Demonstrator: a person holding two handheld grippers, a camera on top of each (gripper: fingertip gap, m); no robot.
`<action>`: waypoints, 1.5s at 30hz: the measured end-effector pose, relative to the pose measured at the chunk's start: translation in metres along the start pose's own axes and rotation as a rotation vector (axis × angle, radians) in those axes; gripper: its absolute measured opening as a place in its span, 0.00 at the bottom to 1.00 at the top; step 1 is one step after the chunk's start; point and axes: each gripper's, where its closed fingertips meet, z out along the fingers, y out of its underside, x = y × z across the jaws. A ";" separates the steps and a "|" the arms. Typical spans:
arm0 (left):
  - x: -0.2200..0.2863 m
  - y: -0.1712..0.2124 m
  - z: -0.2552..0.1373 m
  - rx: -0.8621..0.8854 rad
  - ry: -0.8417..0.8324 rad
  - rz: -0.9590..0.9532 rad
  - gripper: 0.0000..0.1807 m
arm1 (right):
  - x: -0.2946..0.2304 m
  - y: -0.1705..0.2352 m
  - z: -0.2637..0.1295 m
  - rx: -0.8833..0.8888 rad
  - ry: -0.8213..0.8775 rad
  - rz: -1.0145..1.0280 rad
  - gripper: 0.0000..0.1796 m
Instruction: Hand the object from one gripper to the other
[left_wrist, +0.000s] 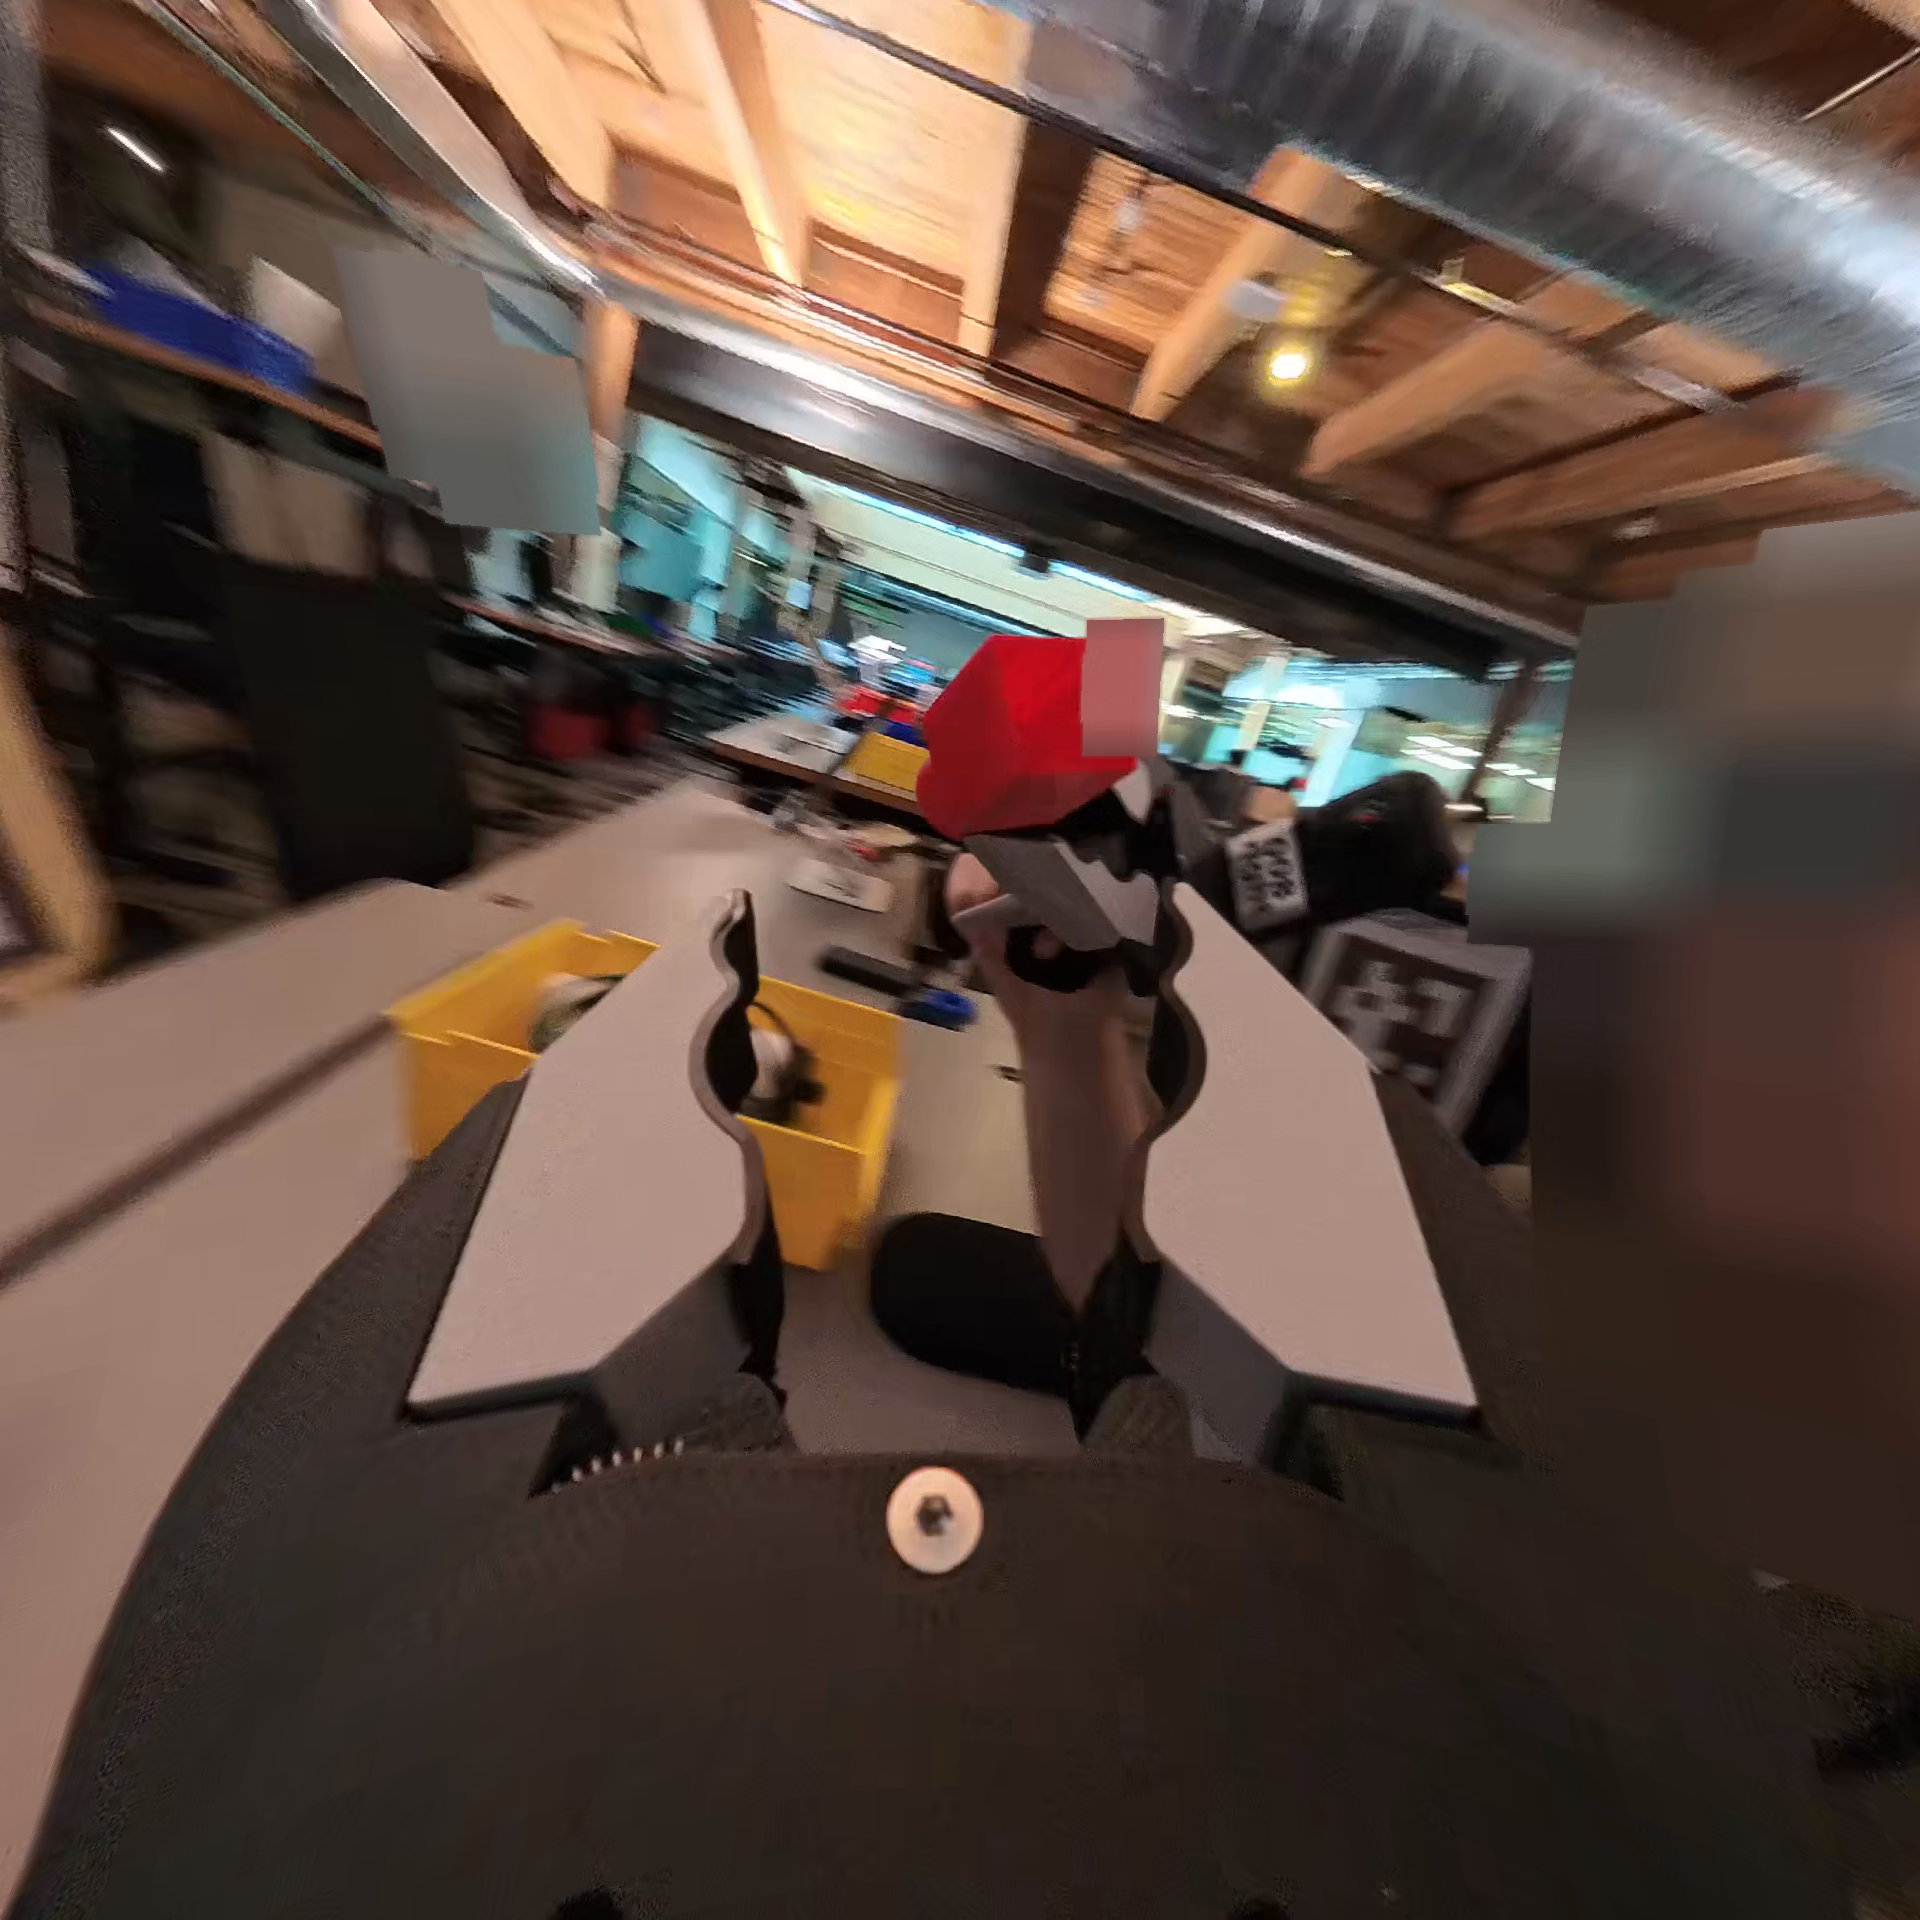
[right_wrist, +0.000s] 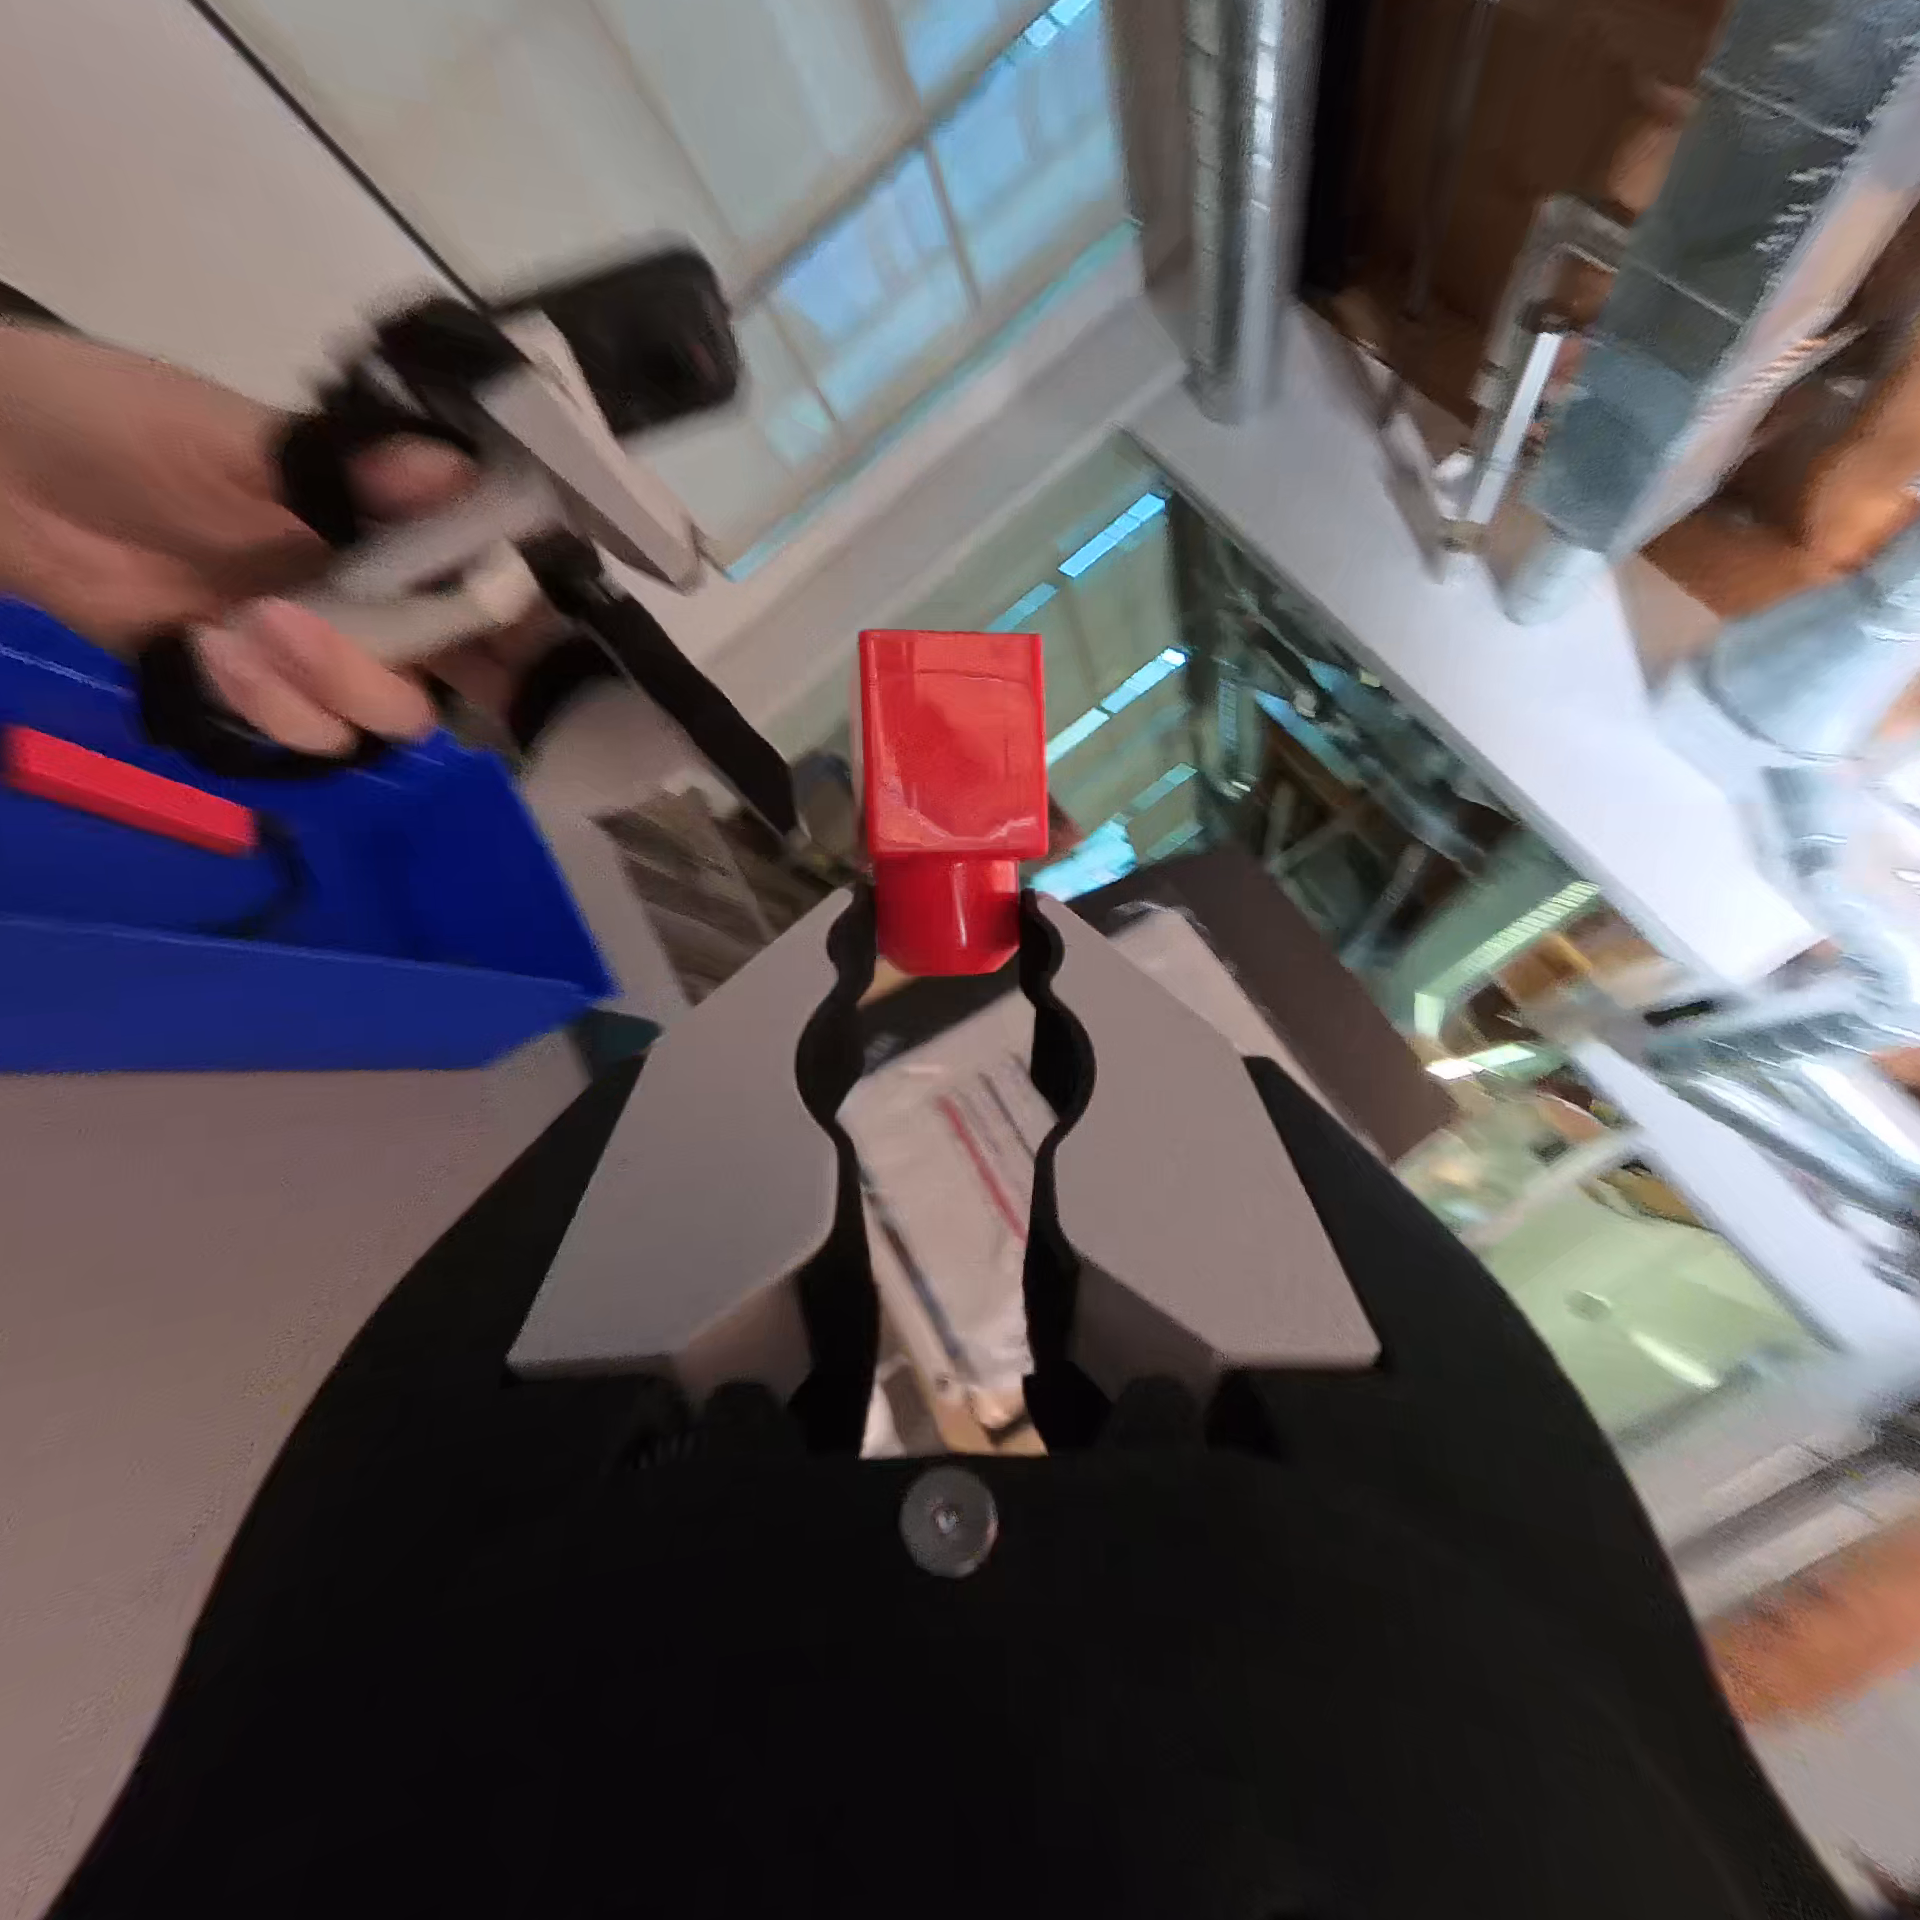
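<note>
Currently:
Object: red block (right_wrist: 951, 769), held aloft, clear of the desk (left_wrist: 187, 1122); stub end pinched, long axis running on beyond the fingertips.
Holder: right gripper (right_wrist: 940, 914), clamped narrow on the stub.
Receiver: left gripper (left_wrist: 956, 997), spread wide, empty; block ahead and above.
Below: yellow bin (left_wrist: 831, 1174), blue bin (right_wrist: 312, 935).
</note>
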 end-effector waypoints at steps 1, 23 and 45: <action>-0.004 -0.005 -0.004 0.017 -0.054 0.058 0.43 | 0.007 0.008 0.001 -0.032 0.060 -0.045 0.15; -0.017 0.016 0.008 -0.255 -0.463 0.548 0.33 | -0.040 0.005 0.024 0.098 0.194 -0.525 0.14; -0.008 -0.061 -0.051 0.126 -0.689 0.775 0.19 | 0.075 0.065 -0.008 0.117 0.498 0.373 0.26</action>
